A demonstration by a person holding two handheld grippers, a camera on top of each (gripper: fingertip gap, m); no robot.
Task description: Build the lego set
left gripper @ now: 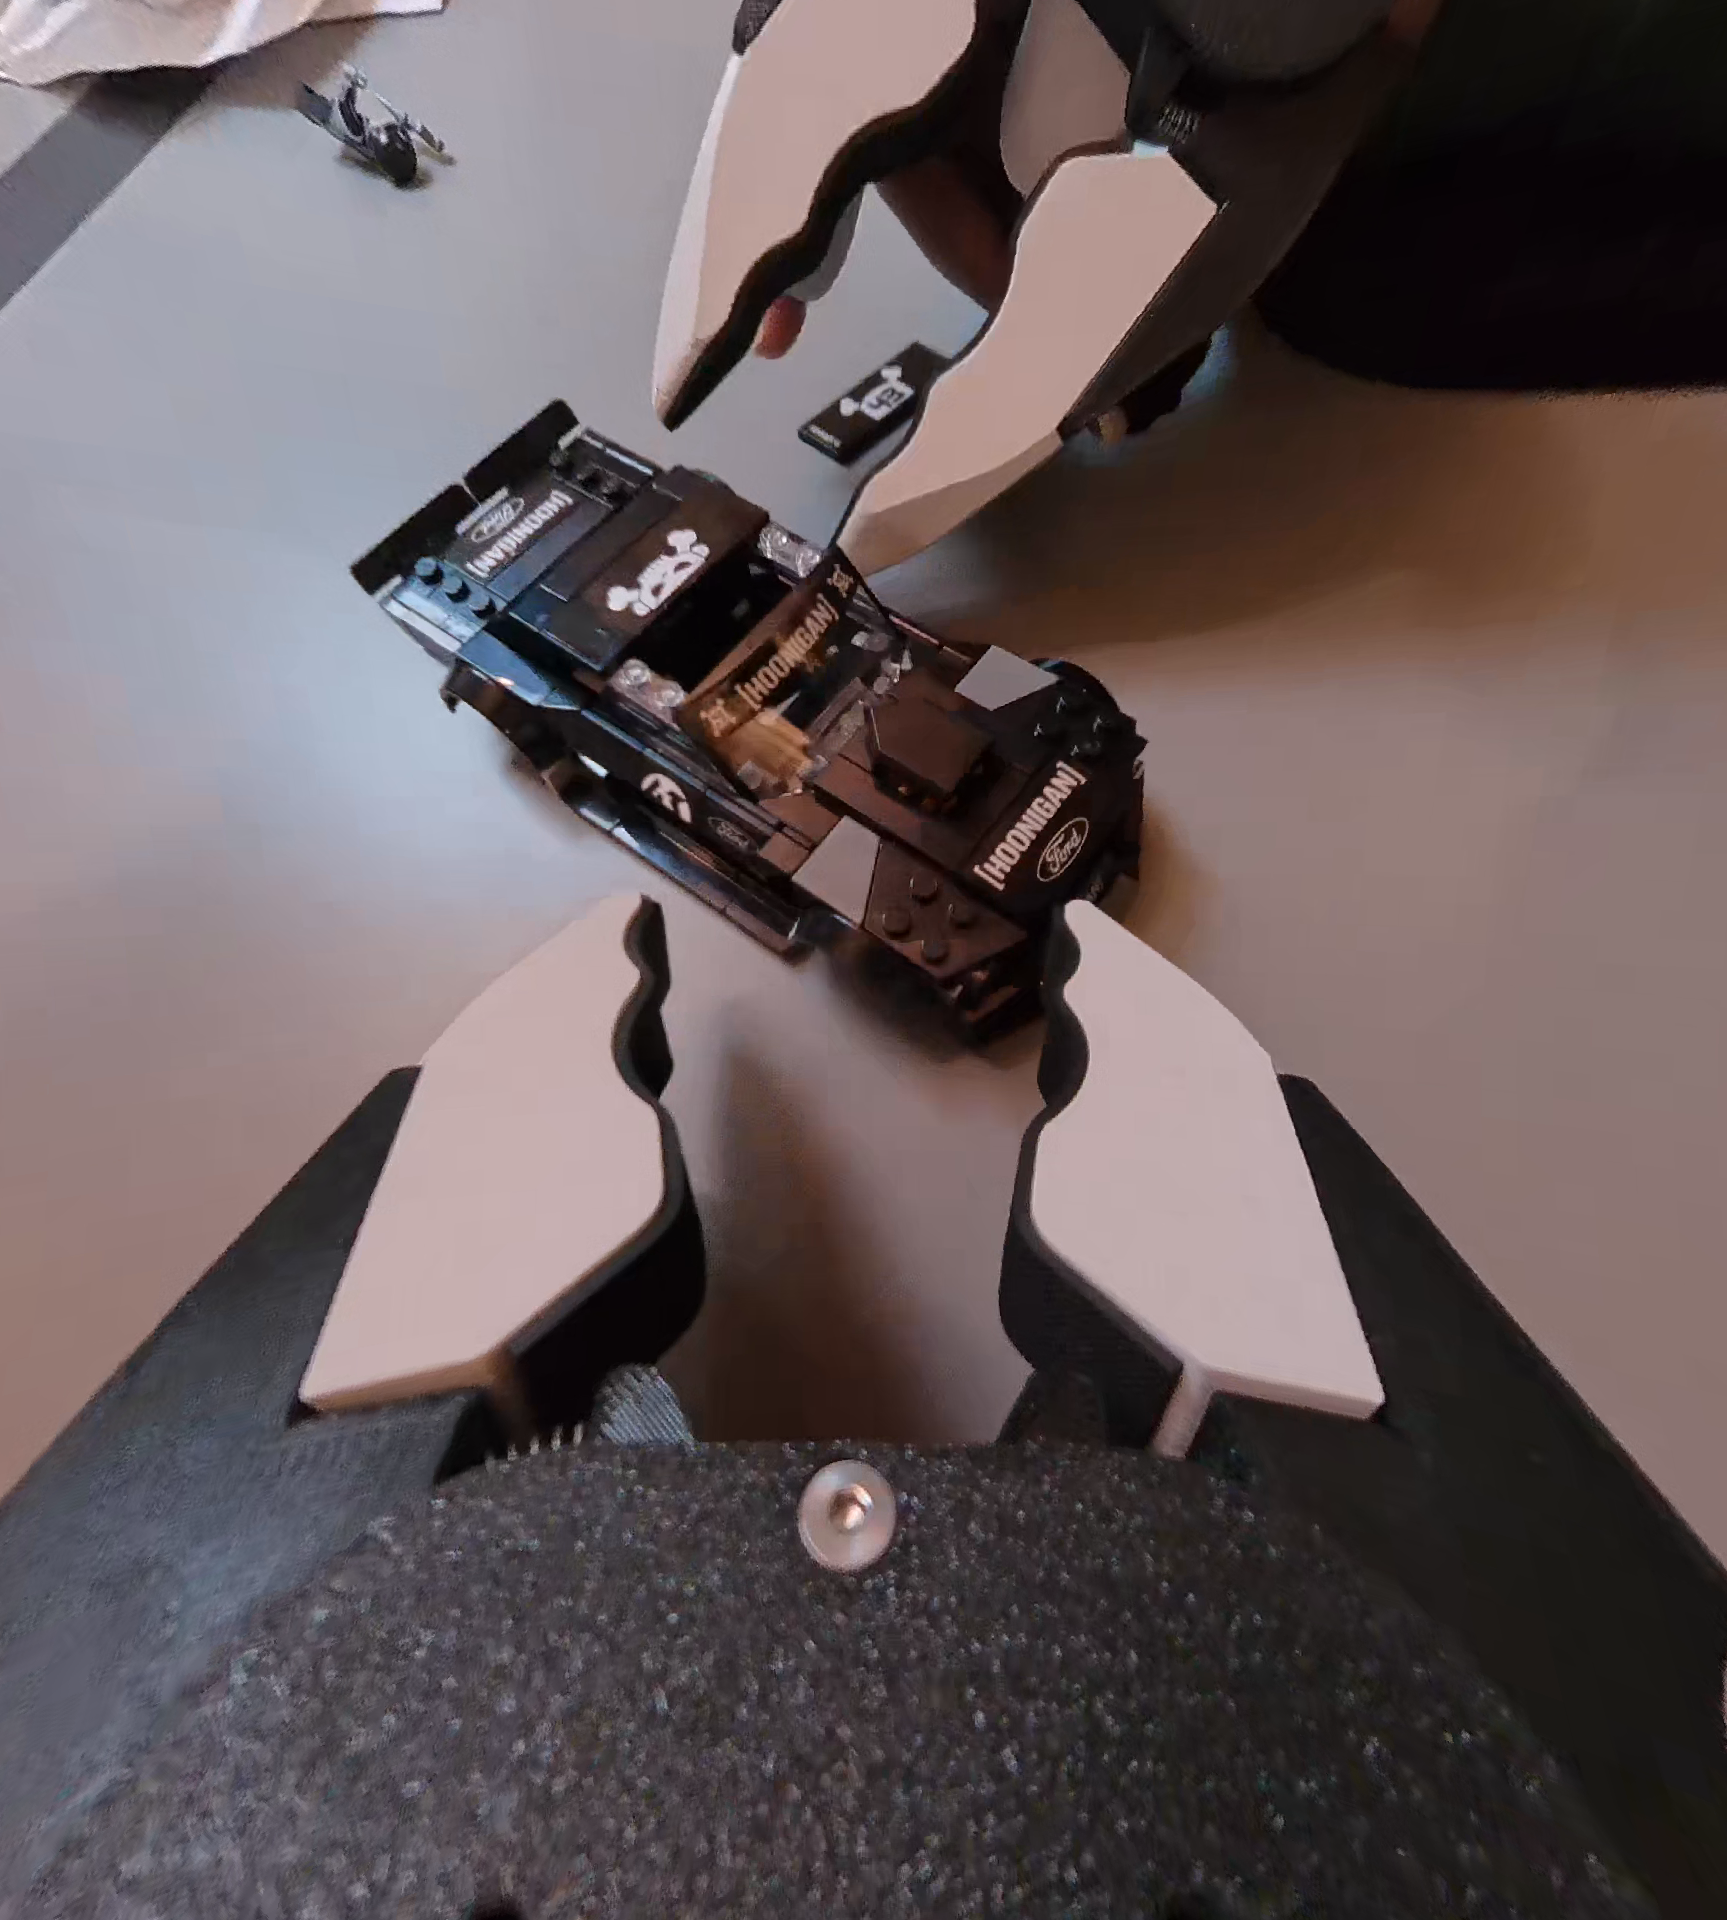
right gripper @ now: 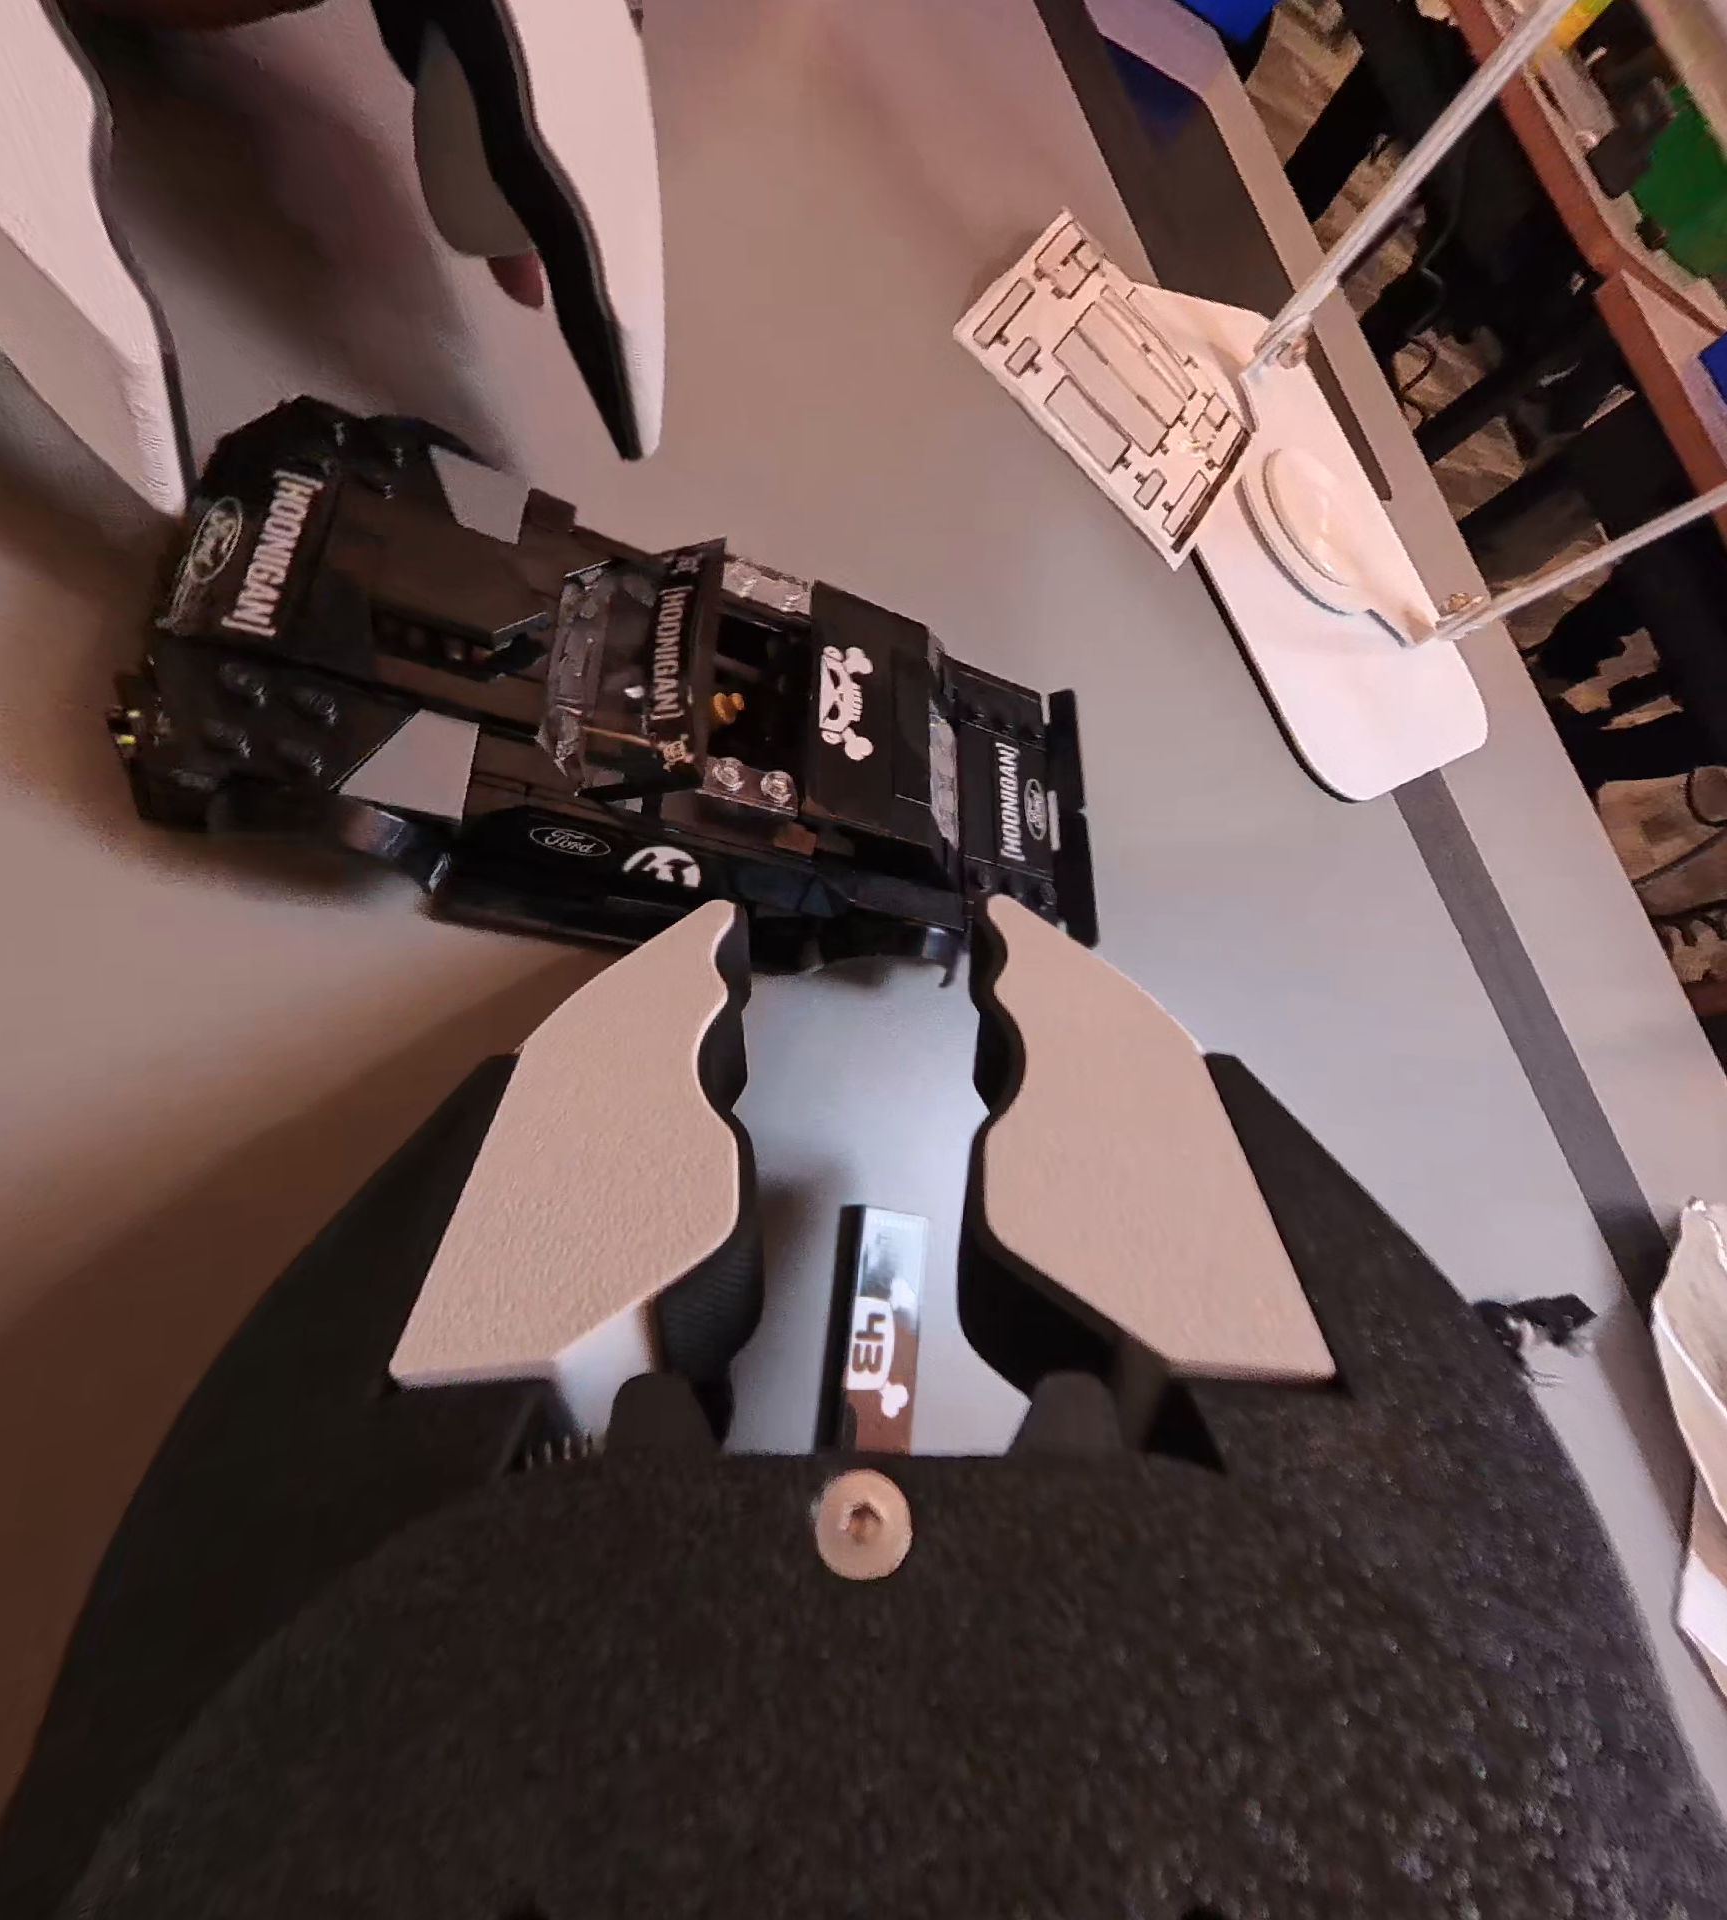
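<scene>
Left hand-held gripper (left gripper: 859,920) stands spread and empty, its fingertips just short of the nose of the black lego car (left gripper: 734,717), which sits flat on the grey table (left gripper: 215,831). The right-hand fingertip looks to be touching or nearly touching the front corner, though contact cannot be confirmed. Right hand-held gripper (right gripper: 859,935) is likewise spread and holds nothing; it faces the car's long side near the rear, its tips just beside the sill. Between its fingers, closer to the wrist, a loose black printed tile (right gripper: 880,1330) lies flat on the table, apart from the car.

Judging by its build, the car is light and stiff overall, but made of snapped-together parts: the clear windscreen (left gripper: 786,717) stands tilted up and would likely pop off if squeezed. The glossy flanks may slip. A safer hold would be across the low body sides or the solid front block, with gentle pressure. The tile is thin and smooth, so hard to lift off the table.

Farther off lie a used sticker sheet (right gripper: 1108,395) and a small dark sub-assembly (left gripper: 376,130).
</scene>
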